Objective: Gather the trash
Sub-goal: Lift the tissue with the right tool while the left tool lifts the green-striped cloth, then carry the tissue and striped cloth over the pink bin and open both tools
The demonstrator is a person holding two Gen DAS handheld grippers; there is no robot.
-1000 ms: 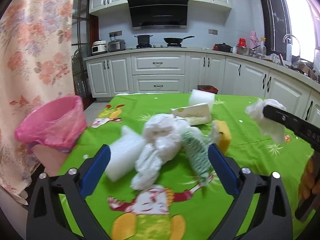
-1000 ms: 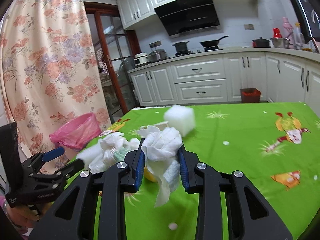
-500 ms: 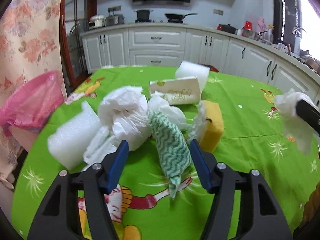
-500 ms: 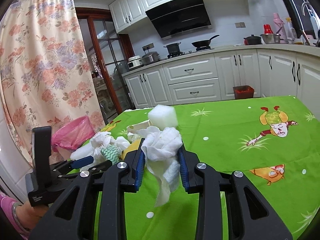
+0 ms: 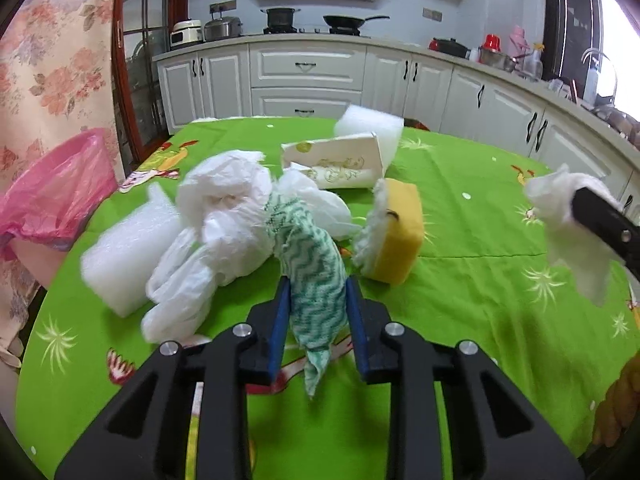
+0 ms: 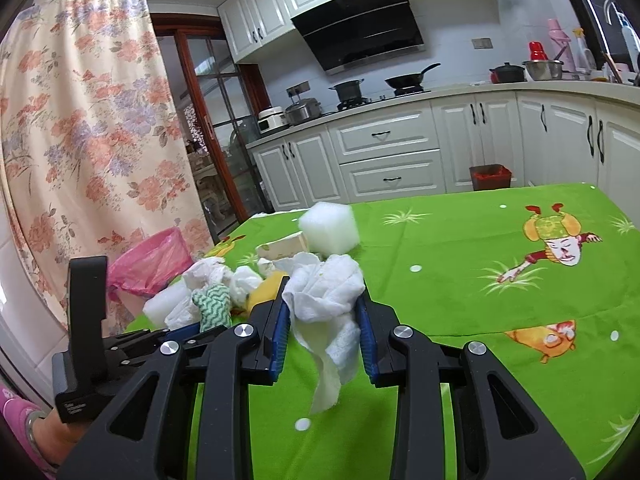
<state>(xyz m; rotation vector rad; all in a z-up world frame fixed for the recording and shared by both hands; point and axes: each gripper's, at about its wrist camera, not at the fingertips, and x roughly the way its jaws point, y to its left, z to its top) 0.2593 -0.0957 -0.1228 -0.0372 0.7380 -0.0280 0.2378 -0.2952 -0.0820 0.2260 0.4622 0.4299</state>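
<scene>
- Left wrist view: the left gripper [image 5: 316, 312] has its blue pads pressed in on the green-and-white patterned cloth [image 5: 310, 264], gripped around its lower part while its upper end touches the pile. The cloth looks soft and light; it should fold and trail, so a grip near the bunched middle would probably hold better than the dangling tip.
- The pile sits on the green tablecloth [image 5: 460, 292]: a crumpled white plastic bag [image 5: 224, 216], a white foam block [image 5: 124, 252] to its left, a yellow sponge [image 5: 394, 236] to the right, a printed paper carton [image 5: 336, 164] behind, and a white foam cube [image 5: 368, 128] beyond that. All look light; the bag is likely slippery and the foam squashy.
- This view alone shows the pad contact on the cloth, and the pink bin bag [image 5: 52, 200] at the table's left edge, near the pile.
- Right wrist view: the right gripper [image 6: 322, 328] is clamped on a wad of white tissue [image 6: 324, 304], held above the tablecloth with a loose tail hanging below. It is soft and would probably tear if tugged.
- Only this view shows the person's arm low on the left and the broad stretch of cloth to the right of the pile.
</scene>
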